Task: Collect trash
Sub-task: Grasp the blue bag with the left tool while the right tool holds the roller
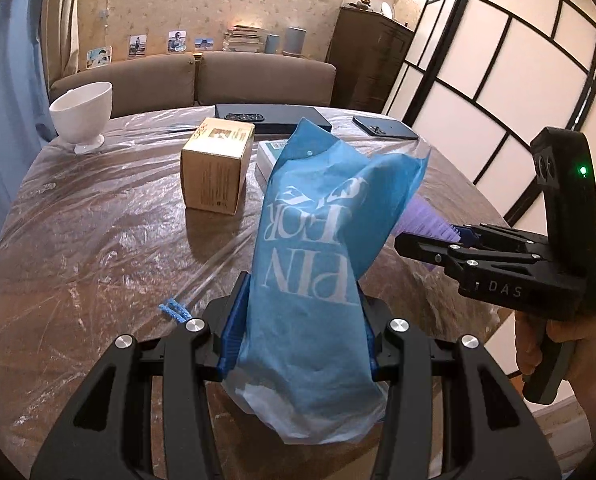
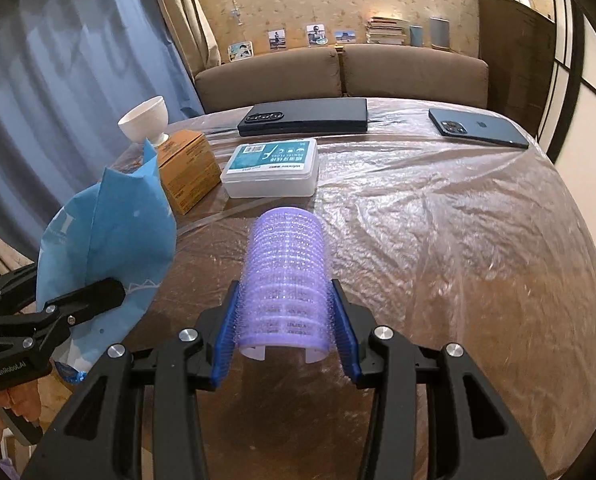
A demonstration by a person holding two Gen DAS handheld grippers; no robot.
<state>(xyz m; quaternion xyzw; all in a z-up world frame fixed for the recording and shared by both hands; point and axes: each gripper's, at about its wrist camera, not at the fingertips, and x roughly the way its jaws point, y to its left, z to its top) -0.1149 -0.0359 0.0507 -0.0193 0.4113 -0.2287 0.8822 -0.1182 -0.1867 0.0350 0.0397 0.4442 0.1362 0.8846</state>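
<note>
In the left wrist view, a blue bag (image 1: 310,280) printed with white letters is clamped between the blue pads of the left gripper (image 1: 302,332) at the lower centre of the frame; its jaws are closed on the bag, which stands upward and fans out toward the middle of the picture. At the right edge, the right gripper (image 1: 454,240) is seen from the side, held by a hand (image 1: 554,344) in the lower right, with a purple hair roller (image 1: 426,220) pinched at its tip.

In the right wrist view, the same purple hair roller (image 2: 285,276) is gripped between the pads of the right gripper (image 2: 285,320) at the lower centre, its jaws closed on the roller's sides. The blue bag (image 2: 105,240) appears at the left, held by the left gripper (image 2: 97,296).

Both are held above a round table (image 2: 458,240) covered in clear plastic. On the table, toward the upper centre, a white lidded box (image 2: 271,168), a brown carton (image 2: 187,168) and a white footed bowl (image 2: 145,120) are seen. Farther back lie a black flat case (image 2: 306,114) and, at the upper right, a dark phone (image 2: 478,128). A short blue fuzzy strip (image 1: 175,311) lies on the table at the lower left of the left wrist view.
</note>
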